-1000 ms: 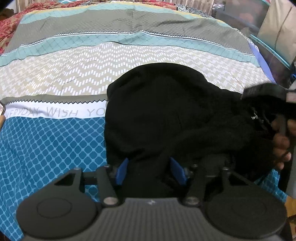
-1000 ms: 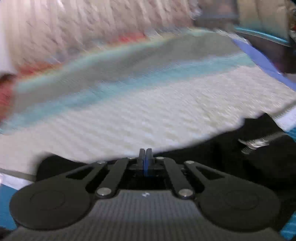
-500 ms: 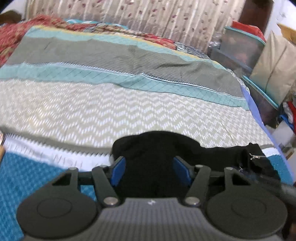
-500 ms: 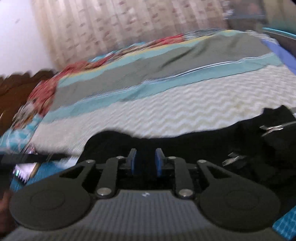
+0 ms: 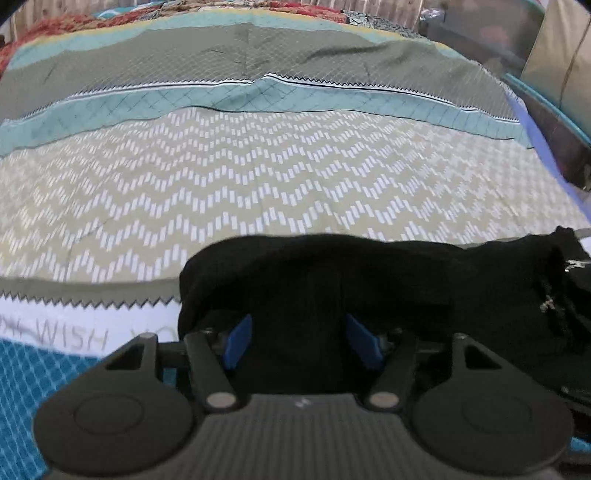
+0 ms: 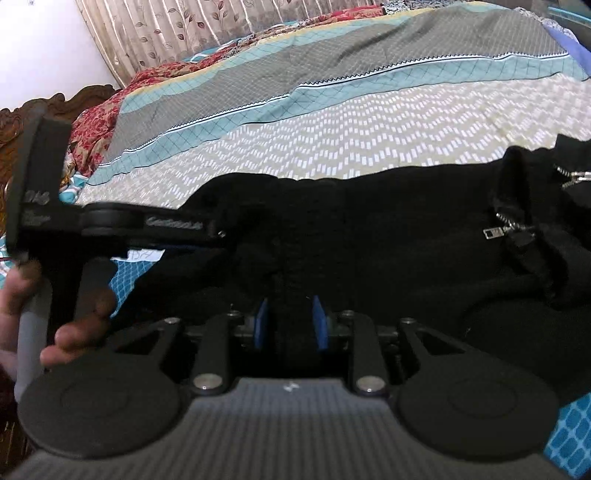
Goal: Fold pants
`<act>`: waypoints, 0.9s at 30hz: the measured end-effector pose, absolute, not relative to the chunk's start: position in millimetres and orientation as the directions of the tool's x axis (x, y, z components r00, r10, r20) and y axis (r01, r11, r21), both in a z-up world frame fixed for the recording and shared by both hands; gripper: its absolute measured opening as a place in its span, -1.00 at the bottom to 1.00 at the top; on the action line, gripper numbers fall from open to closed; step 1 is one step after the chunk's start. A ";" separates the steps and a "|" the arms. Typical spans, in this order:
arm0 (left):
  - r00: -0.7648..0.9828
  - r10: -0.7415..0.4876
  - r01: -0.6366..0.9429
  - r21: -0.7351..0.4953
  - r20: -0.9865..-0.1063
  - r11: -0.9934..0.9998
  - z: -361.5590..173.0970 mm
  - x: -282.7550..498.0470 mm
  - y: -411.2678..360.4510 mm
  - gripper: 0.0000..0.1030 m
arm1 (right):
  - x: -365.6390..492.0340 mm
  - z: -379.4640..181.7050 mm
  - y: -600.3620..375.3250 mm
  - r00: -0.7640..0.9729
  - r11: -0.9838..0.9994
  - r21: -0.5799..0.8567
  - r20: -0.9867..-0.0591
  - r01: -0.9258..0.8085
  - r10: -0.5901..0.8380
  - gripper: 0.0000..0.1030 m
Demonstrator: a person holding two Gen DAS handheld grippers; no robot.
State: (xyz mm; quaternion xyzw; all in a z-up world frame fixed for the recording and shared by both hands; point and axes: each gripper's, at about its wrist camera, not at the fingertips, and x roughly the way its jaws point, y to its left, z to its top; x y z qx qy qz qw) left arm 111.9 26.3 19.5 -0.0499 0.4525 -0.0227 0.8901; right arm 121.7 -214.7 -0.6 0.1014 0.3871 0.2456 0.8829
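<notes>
Black pants (image 5: 332, 280) bunched on bedspread (image 5: 258, 177), under both parted tools, left tool (image 5: 299, 341), right tool (image 6: 290, 325) (neither gripping)

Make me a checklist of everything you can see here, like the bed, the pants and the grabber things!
Surface: bedspread with zigzag, teal and grey bands; printed letters near the left edge.
Job's things: black pants bunched on the bed, metal zippers showing on the right.
Clutter: nothing seen.
Grippers: left gripper open, blue pads either side of black cloth; right gripper open, cloth between its pads too. A hand holds the left gripper's handle.
Cables: nothing seen.
Surroundings: leaf-print curtain, carved wooden headboard, red floral blanket.
</notes>
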 end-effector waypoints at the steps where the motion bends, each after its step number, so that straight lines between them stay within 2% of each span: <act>1: 0.597 -0.078 0.006 -0.093 -0.799 0.996 16.1 114.6 24.3 0.22 | 118.9 -0.7 -213.5 0.583 0.859 0.364 -0.631 -0.360 0.512 -0.43; 3: 0.619 -0.071 0.019 -0.075 -0.782 0.997 11.2 114.7 23.2 0.30 | 121.4 -1.1 -211.1 0.588 0.861 0.346 -0.629 -0.373 0.508 -0.42; 10: 0.630 -0.009 -0.007 -0.017 -0.776 1.000 25.3 99.1 13.3 0.30 | 113.9 -1.9 -217.4 0.603 0.862 0.347 -0.617 -0.369 0.506 -0.41; 14: 0.628 0.010 -0.040 -0.020 -0.778 0.999 40.5 78.6 10.1 0.42 | 106.4 7.5 -230.3 0.618 0.859 0.379 -0.598 -0.343 0.510 -0.22; 20: 0.594 0.071 -0.080 0.028 -0.801 0.996 45.8 46.7 1.2 0.50 | 87.0 14.3 -253.2 0.654 0.872 0.387 -0.582 -0.299 0.483 -0.19; 27: 0.562 0.089 -0.132 0.018 -0.822 0.991 51.3 29.8 -1.3 0.53 | 72.3 15.5 -274.2 0.676 0.883 0.399 -0.581 -0.249 0.453 -0.18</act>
